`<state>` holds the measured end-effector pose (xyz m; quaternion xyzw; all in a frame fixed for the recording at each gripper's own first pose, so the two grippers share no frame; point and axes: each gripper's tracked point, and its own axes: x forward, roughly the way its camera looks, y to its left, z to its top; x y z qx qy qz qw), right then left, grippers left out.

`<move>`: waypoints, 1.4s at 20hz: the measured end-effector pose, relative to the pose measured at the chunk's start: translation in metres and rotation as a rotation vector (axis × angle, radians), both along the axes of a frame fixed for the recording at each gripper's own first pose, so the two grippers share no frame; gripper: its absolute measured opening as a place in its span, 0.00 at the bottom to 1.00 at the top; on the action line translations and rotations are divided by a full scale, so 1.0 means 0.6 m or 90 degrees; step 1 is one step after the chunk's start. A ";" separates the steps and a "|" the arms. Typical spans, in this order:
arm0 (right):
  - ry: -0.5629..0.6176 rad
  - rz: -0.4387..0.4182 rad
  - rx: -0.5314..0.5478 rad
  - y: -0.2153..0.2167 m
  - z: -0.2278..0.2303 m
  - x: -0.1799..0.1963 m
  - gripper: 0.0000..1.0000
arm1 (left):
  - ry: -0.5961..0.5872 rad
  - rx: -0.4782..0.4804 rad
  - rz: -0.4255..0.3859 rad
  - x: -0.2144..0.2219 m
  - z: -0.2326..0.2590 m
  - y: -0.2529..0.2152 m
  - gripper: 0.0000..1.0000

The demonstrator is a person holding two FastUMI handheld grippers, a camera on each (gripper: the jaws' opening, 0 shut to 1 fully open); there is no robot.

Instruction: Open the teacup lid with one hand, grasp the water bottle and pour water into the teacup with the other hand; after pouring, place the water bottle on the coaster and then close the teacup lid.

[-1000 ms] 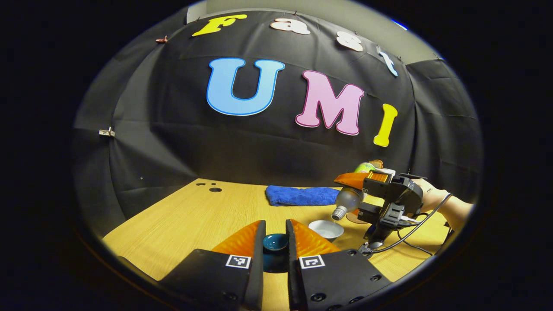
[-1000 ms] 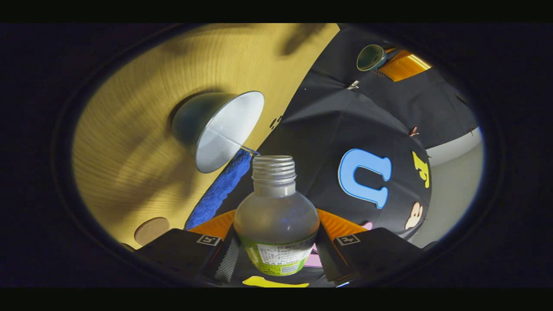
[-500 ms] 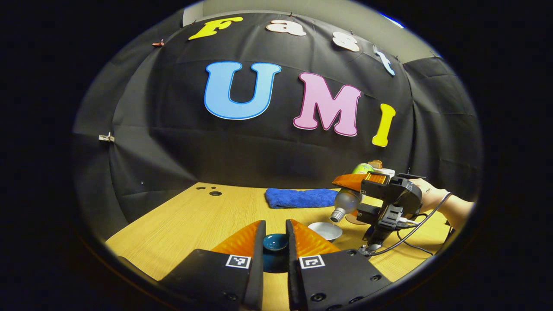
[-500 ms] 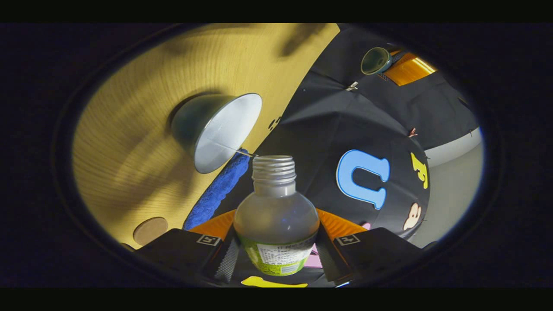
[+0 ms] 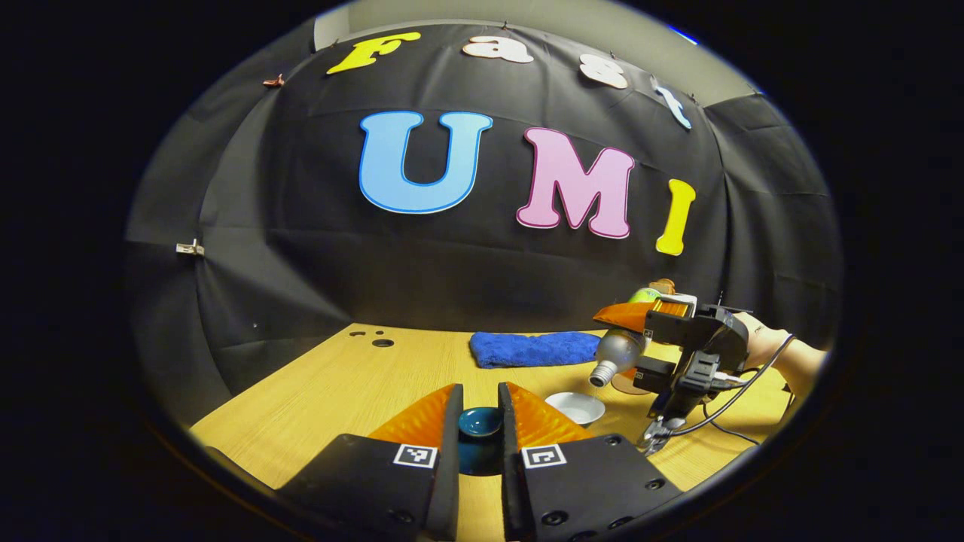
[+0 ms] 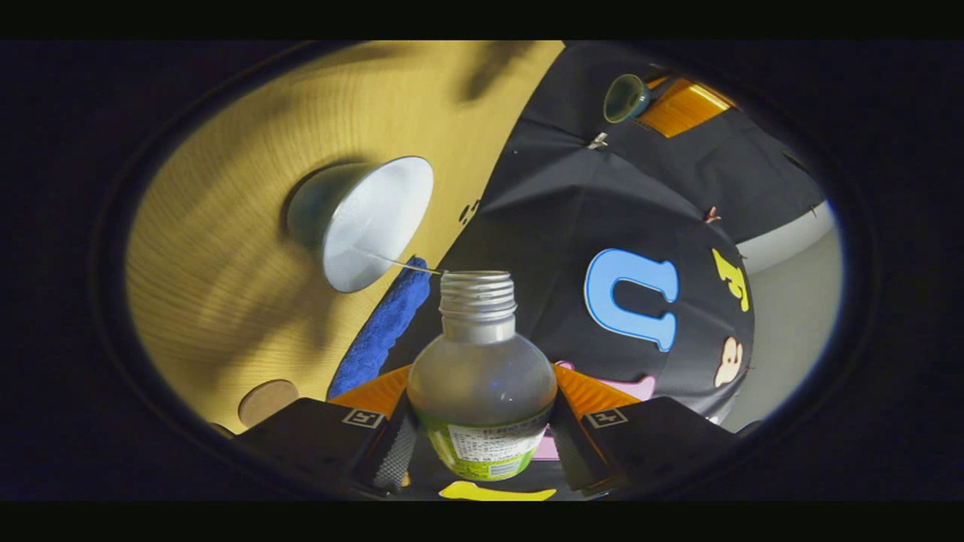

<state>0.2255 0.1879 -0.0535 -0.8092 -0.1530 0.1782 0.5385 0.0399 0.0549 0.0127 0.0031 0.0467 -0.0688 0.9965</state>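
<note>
- Water bottle (image 6: 482, 380): clear plastic, bulbous shoulder, ribbed threaded neck, no cap, green label band low on the body. Centre-bottom of the right gripper view, long axis running up the frame, mouth away from the camera. In the left gripper view it sits at right of centre (image 5: 619, 348), tilted with the mouth down and to the left, over the teacup.
- Water: a thin clear stream (image 6: 392, 261) leaves the bottle mouth toward the cup's white interior.
- Teacup (image 6: 360, 220): round, flared, dark glazed outside, white inside, uncovered; upper left of the right gripper view, standing on the tabletop. In the left gripper view it is a shallow white bowl (image 5: 575, 407) lower right of centre.
- Right tongs (image 6: 482, 421): ridged pads closed against both sides of the bottle body; seen in the left gripper view at right (image 5: 640, 320), carried by a hand (image 5: 764, 346).
- Lid (image 5: 480, 423): small, round, dark teal glaze, concave side showing; bottom centre of the left gripper view, above the tabletop.
- Left tongs (image 5: 480, 429): narrow, both pads pressed on the lid.
- Coaster (image 6: 267, 401): flat round disc, tan; lower left of the right gripper view.
- Towel (image 5: 535, 349): blue, plush, folded into an oblong; at the tabletop's far edge.
- Tabletop (image 5: 339, 391): pale wood grain, small round holes at the far left.
- Wall: black creased cloth, clipped up.
</note>
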 end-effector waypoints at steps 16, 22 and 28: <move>0.299 -0.165 0.630 -0.107 0.025 -0.004 0.81 | -0.026 0.047 -0.009 -0.008 0.025 -0.053 0.27; 0.404 -0.180 0.865 -0.101 0.055 -0.007 0.81 | -0.016 0.039 -0.037 -0.008 0.012 -0.096 0.27; 0.469 -0.200 1.000 -0.109 0.050 0.012 0.81 | -0.021 0.024 -0.033 -0.002 0.014 -0.109 0.28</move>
